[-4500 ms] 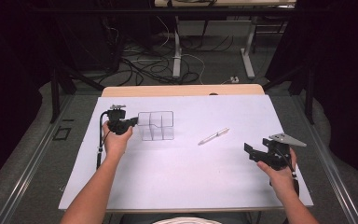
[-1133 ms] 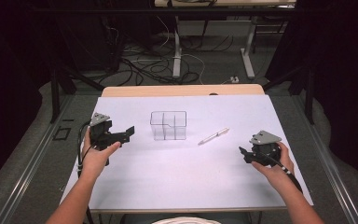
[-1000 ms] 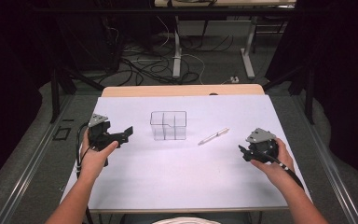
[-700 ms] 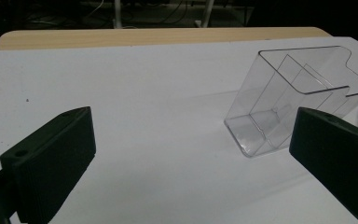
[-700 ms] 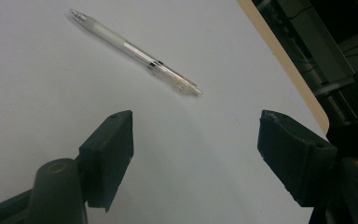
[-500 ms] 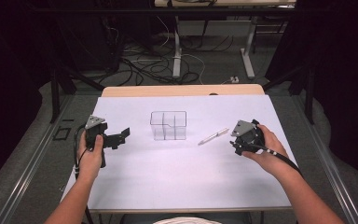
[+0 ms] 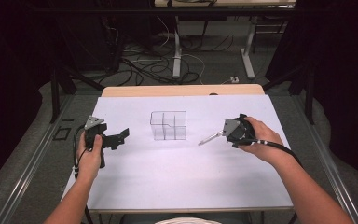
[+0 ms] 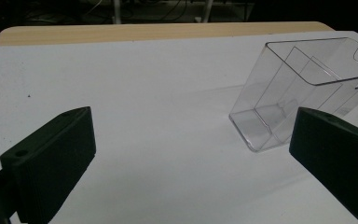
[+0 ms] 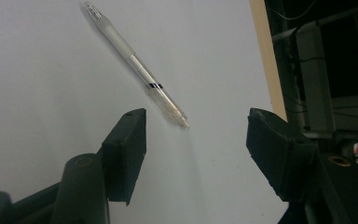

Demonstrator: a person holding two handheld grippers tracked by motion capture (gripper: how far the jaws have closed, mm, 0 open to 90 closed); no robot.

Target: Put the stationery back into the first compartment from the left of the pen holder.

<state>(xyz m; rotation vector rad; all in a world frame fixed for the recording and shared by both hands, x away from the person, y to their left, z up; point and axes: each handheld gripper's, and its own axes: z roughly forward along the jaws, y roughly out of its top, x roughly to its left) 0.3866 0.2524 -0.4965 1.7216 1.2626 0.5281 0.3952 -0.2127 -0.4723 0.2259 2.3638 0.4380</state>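
Note:
A clear plastic holder (image 7: 168,125) with compartments stands upright at mid-table, also seen as the clear holder (image 8: 298,102) ahead and to the right. A translucent pen (image 7: 209,138) lies flat to its right. My right gripper (image 7: 227,132) hovers over the pen's right end. In the right gripper view the pen (image 9: 135,65) slants away and its near tip sits between the jaw tips of the right gripper (image 9: 196,123), touching neither; the jaws have just been closing. My left gripper (image 7: 120,135) is held open, empty, left of the holder; in the left gripper view its jaws (image 8: 193,140) stand wide apart.
A white sheet (image 7: 177,182) covers the table, with a strip of wooden tabletop (image 7: 182,90) showing at the far edge. Beyond it, cables and desk legs lie on a dark floor. The right gripper's cable (image 7: 279,148) trails over the forearm.
My right gripper has moved left across the sheet to the pen's right end and its jaws have narrowed. The left gripper, earlier beside the holder, stays parked further left.

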